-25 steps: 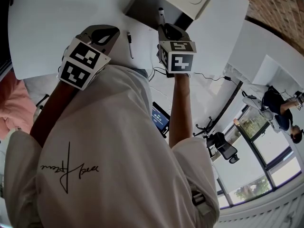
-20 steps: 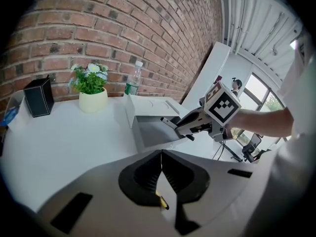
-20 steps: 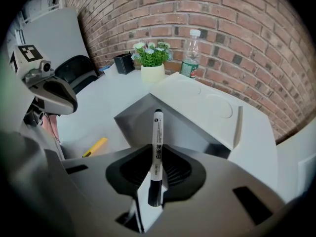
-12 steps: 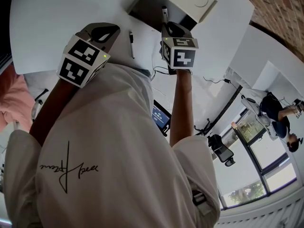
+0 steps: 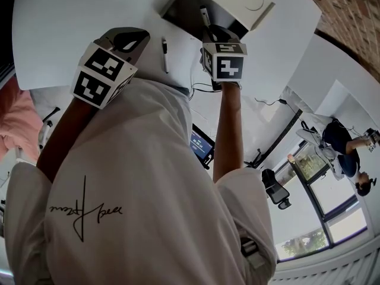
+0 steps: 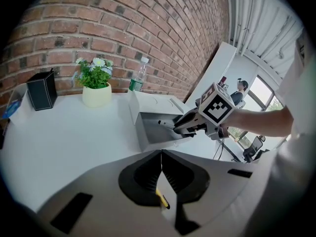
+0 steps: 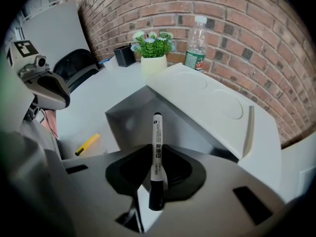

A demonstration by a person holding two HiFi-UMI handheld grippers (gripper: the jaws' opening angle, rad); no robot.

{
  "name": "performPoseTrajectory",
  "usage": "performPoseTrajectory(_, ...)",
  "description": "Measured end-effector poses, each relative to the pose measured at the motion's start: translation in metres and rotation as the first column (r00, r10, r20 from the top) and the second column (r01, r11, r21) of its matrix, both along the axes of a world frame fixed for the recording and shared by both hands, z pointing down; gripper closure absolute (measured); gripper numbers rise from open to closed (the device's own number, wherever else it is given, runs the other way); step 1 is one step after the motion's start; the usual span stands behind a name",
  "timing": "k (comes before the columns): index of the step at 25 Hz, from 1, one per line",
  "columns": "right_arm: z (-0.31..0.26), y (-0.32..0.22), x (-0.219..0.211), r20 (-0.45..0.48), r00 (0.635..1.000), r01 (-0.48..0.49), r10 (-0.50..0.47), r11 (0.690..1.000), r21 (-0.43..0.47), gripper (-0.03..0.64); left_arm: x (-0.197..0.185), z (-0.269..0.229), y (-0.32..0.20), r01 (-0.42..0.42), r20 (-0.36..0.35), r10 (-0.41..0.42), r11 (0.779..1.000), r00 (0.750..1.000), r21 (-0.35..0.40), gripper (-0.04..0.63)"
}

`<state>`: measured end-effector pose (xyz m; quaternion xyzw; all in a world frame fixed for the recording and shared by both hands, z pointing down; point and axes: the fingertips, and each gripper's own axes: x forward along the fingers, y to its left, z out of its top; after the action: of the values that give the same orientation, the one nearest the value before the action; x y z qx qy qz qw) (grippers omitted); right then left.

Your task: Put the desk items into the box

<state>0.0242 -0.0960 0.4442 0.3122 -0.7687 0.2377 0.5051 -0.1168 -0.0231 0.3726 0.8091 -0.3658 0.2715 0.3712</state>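
pinching a marker over the box, right tool; left tool closed, empty.

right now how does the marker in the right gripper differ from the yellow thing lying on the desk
The marker has a white barrel with black ends; the yellow item is yellow with a dark tip. The marker is clamped in the right gripper, pointing over the open box; the yellow item lies flat on the desk, outside the box, with nothing touching it. Both are slim and pen-shaped, and neither is in the box yet.
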Motion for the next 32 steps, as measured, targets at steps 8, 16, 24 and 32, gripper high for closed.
performPoseTrajectory(8, 0.007, -0.006, 0.0, -0.015, 1.0, 0.016, -0.016, 1.0, -0.009, 0.534, -0.004, 0.001, -0.001, 0.014, 0.005, -0.014, 1.0, 1.0, -0.009, 0.589)
performPoseTrajectory(16, 0.015, -0.009, -0.005, -0.027, 0.999, 0.031, -0.032, 0.999, -0.016, 0.534, -0.009, 0.003, 0.0, 0.026, 0.013, -0.026, 1.0, 1.0, -0.013, 0.589)
performPoseTrajectory(24, 0.027, -0.009, -0.003, -0.062, 0.997, 0.054, -0.055, 0.998, -0.028, 0.534, -0.009, 0.004, -0.001, 0.031, 0.016, -0.031, 0.999, 0.999, -0.022, 0.589)
performPoseTrajectory(32, 0.029, -0.008, -0.01, -0.041, 0.998, 0.039, -0.041, 0.998, -0.045, 0.486, -0.014, 0.006, 0.0, 0.035, 0.017, -0.034, 0.999, 0.999, -0.018, 0.589)
